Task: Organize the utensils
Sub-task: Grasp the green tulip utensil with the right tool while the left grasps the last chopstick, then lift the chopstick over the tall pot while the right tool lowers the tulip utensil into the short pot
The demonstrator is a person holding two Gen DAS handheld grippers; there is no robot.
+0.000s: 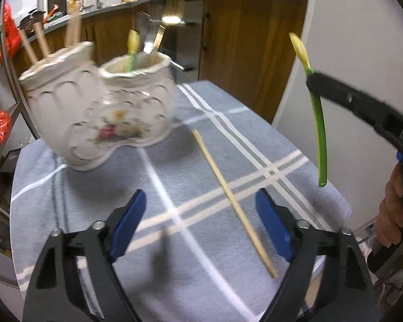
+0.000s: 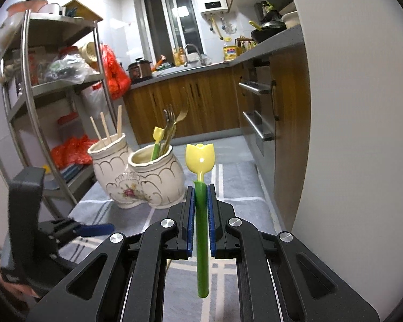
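The right gripper (image 2: 200,204) is closed on a tulip-shaped spoon (image 2: 201,214), its blue pads pressing both sides of the green handle, and the yellow tulip head stands up above the fingertips toward 12 o'clock. In the left wrist view the same spoon (image 1: 318,123) is seen at about 3 o'clock, held in the air above the right edge of the table, with its green handle hanging down below the black finger. The left gripper (image 1: 201,214) is open, its two blue pads well apart, and it hovers over the grey striped tablecloth (image 1: 255,123) with nothing between them. A single wooden chopstick (image 1: 233,201) lies on the cloth between those pads, pointing from about 5 o'clock to 12 o'clock. The ceramic utensil holder (image 2: 137,177), white with flowers and two compartments, stands on the cloth at about 10 o'clock of the right gripper. Its left compartment holds three chopsticks (image 2: 106,128). Its right compartment holds a second tulip spoon (image 2: 157,142), a fork (image 2: 169,123) and a golden spoon (image 2: 182,115). In the left wrist view the holder (image 1: 99,112) is blurred. Behind the table are wooden cabinets (image 2: 190,102) and at 9 o'clock a metal shelf rack (image 2: 29,86).
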